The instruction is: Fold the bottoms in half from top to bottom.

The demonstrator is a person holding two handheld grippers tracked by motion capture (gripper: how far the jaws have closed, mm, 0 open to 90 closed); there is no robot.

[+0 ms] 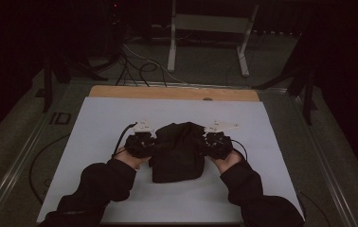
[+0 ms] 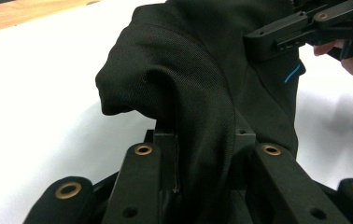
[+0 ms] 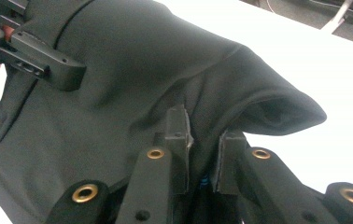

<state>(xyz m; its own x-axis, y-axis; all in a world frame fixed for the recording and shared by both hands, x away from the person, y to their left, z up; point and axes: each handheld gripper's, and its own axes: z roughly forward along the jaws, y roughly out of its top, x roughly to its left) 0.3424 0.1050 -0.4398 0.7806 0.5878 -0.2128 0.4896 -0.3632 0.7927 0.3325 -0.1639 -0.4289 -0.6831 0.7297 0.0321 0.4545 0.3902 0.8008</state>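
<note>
Mid-fold, centre frame: both grippers clamp the black garment [image 1: 177,151].
We hold its sides in left gripper [image 1: 141,144] and right gripper [image 1: 215,143]; laying flat remains.

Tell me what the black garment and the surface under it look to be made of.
The black garment looks like a finely woven matte fabric: a tight weave grain shows, and it folds softly where the left gripper and right gripper pinch it. The white sheet looks smooth and matte, perhaps paper or plastic, over a wooden board with visible grain.
</note>
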